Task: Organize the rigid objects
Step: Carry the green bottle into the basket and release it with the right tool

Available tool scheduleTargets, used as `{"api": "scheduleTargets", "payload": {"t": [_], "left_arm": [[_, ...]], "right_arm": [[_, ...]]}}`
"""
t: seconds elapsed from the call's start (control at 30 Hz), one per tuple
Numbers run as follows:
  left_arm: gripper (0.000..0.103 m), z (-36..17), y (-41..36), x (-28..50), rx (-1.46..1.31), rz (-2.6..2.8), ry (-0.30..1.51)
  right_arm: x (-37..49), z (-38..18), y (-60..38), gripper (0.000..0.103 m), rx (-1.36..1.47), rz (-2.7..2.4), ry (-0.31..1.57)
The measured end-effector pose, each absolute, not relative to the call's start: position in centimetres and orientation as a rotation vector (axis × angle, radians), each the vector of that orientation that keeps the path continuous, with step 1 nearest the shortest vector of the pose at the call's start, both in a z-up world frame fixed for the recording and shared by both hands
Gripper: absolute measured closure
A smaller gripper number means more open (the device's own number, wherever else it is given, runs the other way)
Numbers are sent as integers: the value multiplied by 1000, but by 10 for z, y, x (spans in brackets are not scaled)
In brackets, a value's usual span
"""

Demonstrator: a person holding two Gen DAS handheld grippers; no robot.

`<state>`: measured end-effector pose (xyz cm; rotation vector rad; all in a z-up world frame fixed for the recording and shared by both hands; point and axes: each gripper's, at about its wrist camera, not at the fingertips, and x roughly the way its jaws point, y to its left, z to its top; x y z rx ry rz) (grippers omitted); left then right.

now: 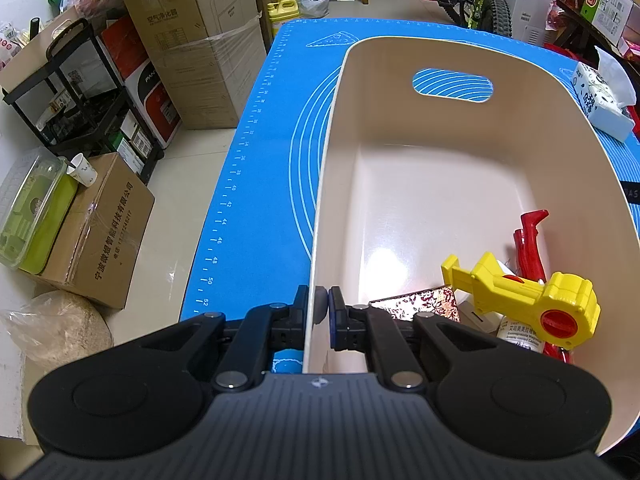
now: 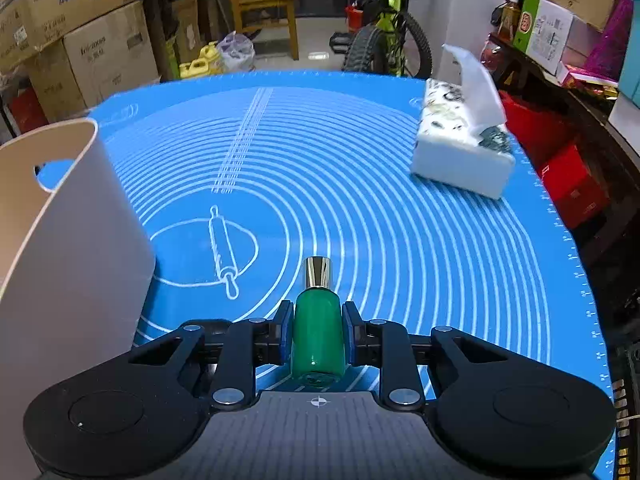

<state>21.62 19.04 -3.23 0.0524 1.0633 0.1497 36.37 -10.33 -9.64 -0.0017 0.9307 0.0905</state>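
Green bottle (image 2: 317, 336) sits lower centre of the right wrist view, lying along the gripper's line of sight: long axis runs bottom to top of frame, gold cap (image 2: 318, 271) pointing up-frame, away from the camera, base toward the camera. It lies between the fingers, over the blue mat (image 2: 400, 240); whether its base rests on the mat I cannot tell.

Right gripper (image 2: 317, 318): jaws narrow, both blue pads pressed against the bottle's sides, so it is gripping the bottle.

Left gripper (image 1: 324, 306), lower centre of the left wrist view: jaws nearly together, pinching the left wall of the cream bin (image 1: 400, 200) near its rim, one finger outside, one inside.

The bin fills centre and right of the left wrist view, with an oval handle hole in its far wall. Same bin shows at the left edge of the right wrist view, well left of the bottle.

Inside the bin, lower right of the left view: yellow plastic tool (image 1: 532, 296) with a red knob, long axis slanting from upper left to lower right; red piece (image 1: 530, 240) behind it; patterned box (image 1: 416, 304) beside it.

Tissue pack (image 2: 464, 148) upper right of the right view, on the mat.
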Motion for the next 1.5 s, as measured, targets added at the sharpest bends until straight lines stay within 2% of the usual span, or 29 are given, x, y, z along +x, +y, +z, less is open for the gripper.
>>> {"api": "scheduleTargets", "payload": {"t": [0.23,0.47,0.87,1.5], "left_arm": [[92,-32,190,216,49,149,1064],[92,-33,190,216,47,149,1064],[92,-33,190,216,48,149,1064],[92,-33,190,216,47,149,1065]], "right_arm": [[354,-77,-111,69,28,84,879],[337,-32,-110,69,81,125,774],[303,18,-56,69,87,295,638],[267,-32,64,70,-218,541,821]]}}
